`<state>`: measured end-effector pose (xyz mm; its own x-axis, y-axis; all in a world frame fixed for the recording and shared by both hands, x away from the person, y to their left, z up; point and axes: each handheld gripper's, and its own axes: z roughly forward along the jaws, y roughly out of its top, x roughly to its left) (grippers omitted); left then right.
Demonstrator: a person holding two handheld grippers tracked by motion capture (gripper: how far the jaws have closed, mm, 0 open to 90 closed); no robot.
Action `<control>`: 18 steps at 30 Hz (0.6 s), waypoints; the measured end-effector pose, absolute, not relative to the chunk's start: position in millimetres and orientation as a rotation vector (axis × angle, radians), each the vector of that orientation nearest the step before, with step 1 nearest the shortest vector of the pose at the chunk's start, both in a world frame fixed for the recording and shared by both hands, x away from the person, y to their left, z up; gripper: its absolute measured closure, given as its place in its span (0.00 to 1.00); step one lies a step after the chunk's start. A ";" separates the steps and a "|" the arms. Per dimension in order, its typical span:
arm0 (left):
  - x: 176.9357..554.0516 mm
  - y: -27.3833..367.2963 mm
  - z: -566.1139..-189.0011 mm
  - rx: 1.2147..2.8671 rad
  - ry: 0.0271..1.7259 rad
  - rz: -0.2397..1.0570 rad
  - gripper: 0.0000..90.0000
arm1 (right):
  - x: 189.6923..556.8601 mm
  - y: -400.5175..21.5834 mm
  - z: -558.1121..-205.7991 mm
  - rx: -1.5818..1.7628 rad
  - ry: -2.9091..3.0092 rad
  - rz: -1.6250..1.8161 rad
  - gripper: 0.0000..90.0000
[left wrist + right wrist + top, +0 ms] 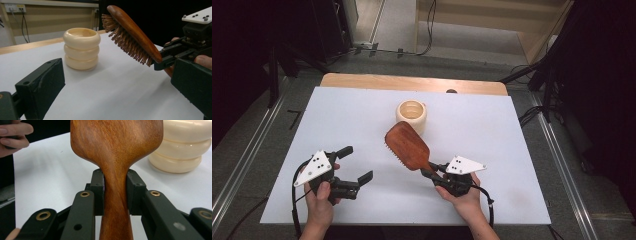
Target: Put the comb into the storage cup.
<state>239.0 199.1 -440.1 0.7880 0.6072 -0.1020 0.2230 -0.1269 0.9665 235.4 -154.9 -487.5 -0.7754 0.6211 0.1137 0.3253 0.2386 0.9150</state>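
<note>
Right now the right claw is clamped on the brush at the narrow neck of its handle, both pads pressed to the wood w/ no gap in the right gripper view. Brush is held off the tabletop, head tilted up and away, bristles facing down-left, just short of the cup. Left claw hangs wide open w/ nothing btwn the jaws, low over the tabletop, well apart from the brush and pointed toward it.

Risks, as I judge them: grip sits on a smooth tapered neck, so the long head could pivot or slide out if the hand swings fast. Head is close to the cup; a push fwd may knock it over. If the left claw comes in for a handover, closing on the bristles rather than the wood would give a poor hold.
</note>
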 end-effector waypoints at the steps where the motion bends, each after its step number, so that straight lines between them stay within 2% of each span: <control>1: 239.8 196.1 -439.1 1.704 0.657 0.371 0.00 | 235.0 -154.8 -487.3 0.885 2.236 1.558 0.77; 18: 251.7 148.9 -424.5 1.731 0.624 0.304 0.00 | 229.1 -157.9 -479.3 0.869 2.175 1.603 0.77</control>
<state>251.7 148.9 -424.5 0.8212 0.5567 -0.1249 0.2443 -0.1454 0.9587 229.1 -157.9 -479.3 -0.7709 0.6276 0.1087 0.2896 0.1933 0.9374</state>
